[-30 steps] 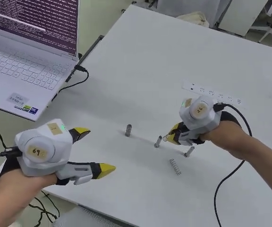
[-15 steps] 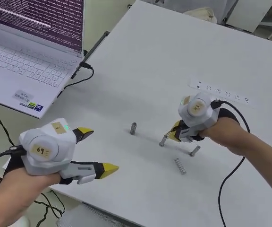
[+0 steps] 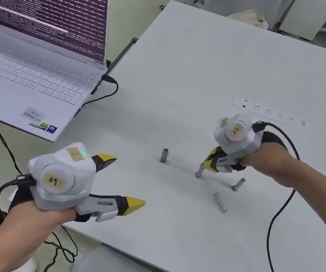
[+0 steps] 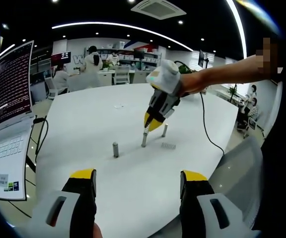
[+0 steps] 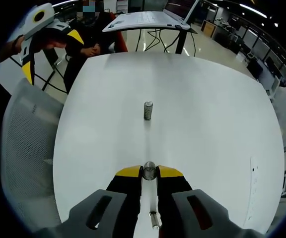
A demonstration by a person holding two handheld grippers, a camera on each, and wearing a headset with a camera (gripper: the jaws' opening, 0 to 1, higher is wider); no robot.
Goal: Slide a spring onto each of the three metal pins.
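Head view: we note the frame has drifted with the headset. The right gripper (image 3: 213, 164) still hangs over the middle pin (image 3: 200, 171), so we judge the second spring not yet seated. The far-left pin (image 3: 164, 155) already wears its coil, the third pin (image 3: 238, 183) is bare, and the loose spring (image 3: 220, 202) lies near it. Left gripper view: the left gripper (image 4: 138, 174) has its jaws wide apart and holds nothing. Right gripper view: the jaws are clamped on the held spring (image 5: 149, 171). We cannot make out whether it has caught the pin's tip.

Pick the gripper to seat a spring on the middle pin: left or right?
Right. The right gripper is shut on a coiled metal spring at the top of the middle upright metal pin; the left gripper hangs open, well away from it.
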